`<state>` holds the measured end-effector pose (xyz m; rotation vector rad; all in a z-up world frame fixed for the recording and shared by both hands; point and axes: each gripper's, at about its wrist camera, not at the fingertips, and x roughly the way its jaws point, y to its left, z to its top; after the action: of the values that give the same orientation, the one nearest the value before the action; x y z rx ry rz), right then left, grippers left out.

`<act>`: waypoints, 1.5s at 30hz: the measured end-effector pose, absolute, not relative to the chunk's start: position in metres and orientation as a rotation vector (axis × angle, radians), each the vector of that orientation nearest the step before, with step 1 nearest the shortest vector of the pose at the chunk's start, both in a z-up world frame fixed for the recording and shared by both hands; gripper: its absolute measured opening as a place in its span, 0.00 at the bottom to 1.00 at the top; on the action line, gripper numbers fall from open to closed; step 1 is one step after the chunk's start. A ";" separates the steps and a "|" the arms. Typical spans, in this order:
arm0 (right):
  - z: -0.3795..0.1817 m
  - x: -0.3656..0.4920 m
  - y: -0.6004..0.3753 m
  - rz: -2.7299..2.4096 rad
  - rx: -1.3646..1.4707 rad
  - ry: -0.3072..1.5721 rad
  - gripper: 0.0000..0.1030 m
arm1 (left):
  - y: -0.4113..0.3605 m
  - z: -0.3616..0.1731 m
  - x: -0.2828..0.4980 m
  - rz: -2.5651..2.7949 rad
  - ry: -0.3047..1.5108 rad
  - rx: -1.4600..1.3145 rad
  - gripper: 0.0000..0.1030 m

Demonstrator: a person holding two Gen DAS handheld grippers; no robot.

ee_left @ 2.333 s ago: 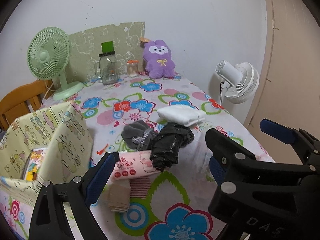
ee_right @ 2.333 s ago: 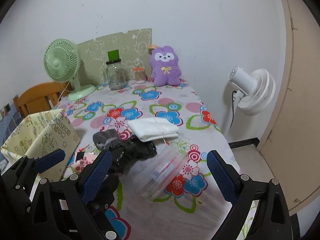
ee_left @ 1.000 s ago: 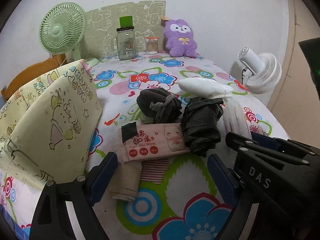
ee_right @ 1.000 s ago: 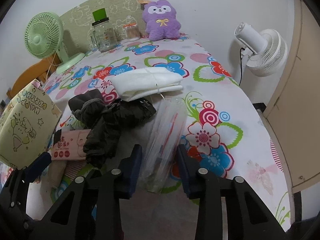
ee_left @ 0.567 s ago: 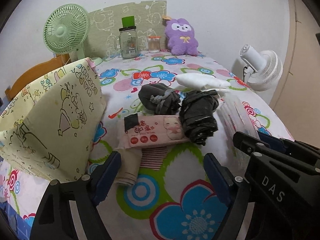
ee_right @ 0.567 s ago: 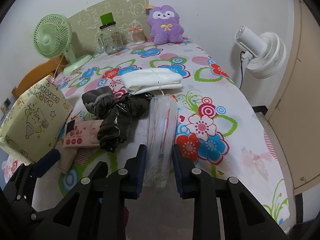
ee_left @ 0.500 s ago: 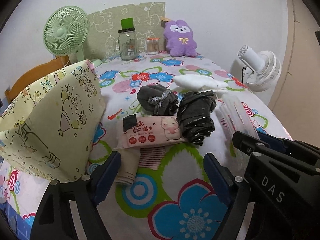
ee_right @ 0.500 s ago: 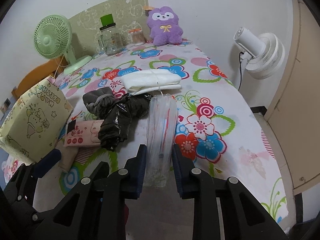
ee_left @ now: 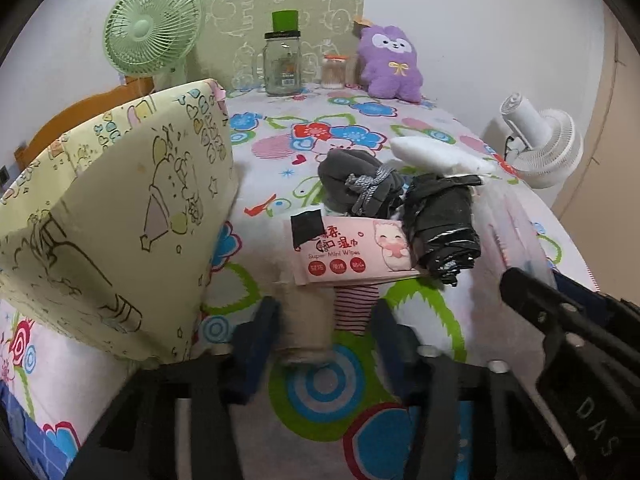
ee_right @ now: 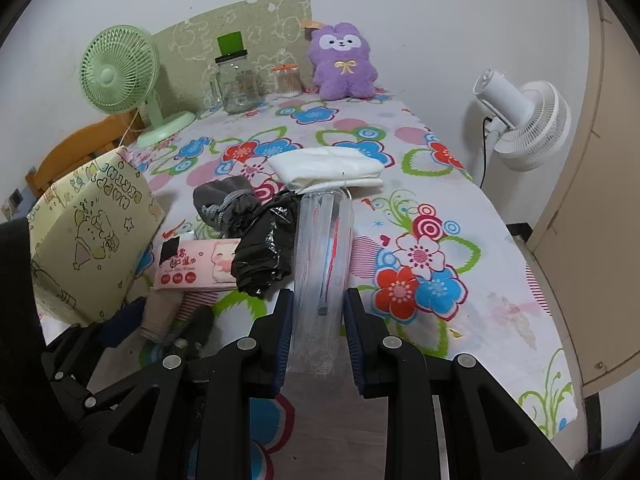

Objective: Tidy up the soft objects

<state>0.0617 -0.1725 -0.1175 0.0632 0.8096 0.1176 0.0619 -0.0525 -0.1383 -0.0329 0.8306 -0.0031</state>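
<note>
Both grippers angle steeply down over the flowered tablecloth [ee_right: 460, 184]; the right gripper [ee_right: 318, 320] has its blue pads pressed on the near end of a clear plastic pouch [ee_right: 324, 248], pinching it, the pouch running away from the fingers towards the folded white cloth [ee_right: 328, 168] at its far end; the left gripper [ee_left: 322, 334] sits low at the near edge, its jaws have just been closing, and between them lie a beige folded cloth [ee_left: 306, 328] and a striped piece [ee_left: 356, 308]; the view is blurred there, the left pad looks against the beige cloth, the right pad looks clear of the striped piece, so no firm grip shows; just beyond lie the pink wipes pack [ee_left: 348, 250], the crumpled black bag [ee_left: 442, 224] and the grey bundle [ee_left: 358, 186], all bunched and touching; the yellow printed box [ee_left: 116, 224] stands to the left, near the left gripper.
</note>
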 end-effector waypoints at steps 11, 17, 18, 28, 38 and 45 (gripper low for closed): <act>-0.112 0.056 -0.165 0.137 0.066 0.786 0.27 | -0.052 -0.133 0.059 -0.012 0.869 -0.024 0.05; -0.104 0.047 -0.163 0.142 0.065 0.759 0.27 | -0.054 -0.125 0.049 -0.026 0.857 -0.005 0.04; -0.102 0.046 -0.163 0.143 0.067 0.753 0.27 | -0.055 -0.123 0.047 -0.024 0.849 -0.003 0.04; -0.086 0.039 -0.163 0.145 0.082 0.721 0.27 | -0.053 -0.099 0.039 -0.016 0.808 -0.002 0.04; -0.063 0.037 -0.164 0.145 0.088 0.682 0.27 | -0.057 -0.073 0.037 -0.039 0.768 0.017 0.05; -0.049 0.035 -0.165 0.139 0.084 0.662 0.27 | -0.061 -0.058 0.037 -0.056 0.749 0.031 0.05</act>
<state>0.0354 -0.1647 -0.0487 0.0842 0.6622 0.1386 0.0369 -0.0608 -0.0581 0.0312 0.7488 -0.0564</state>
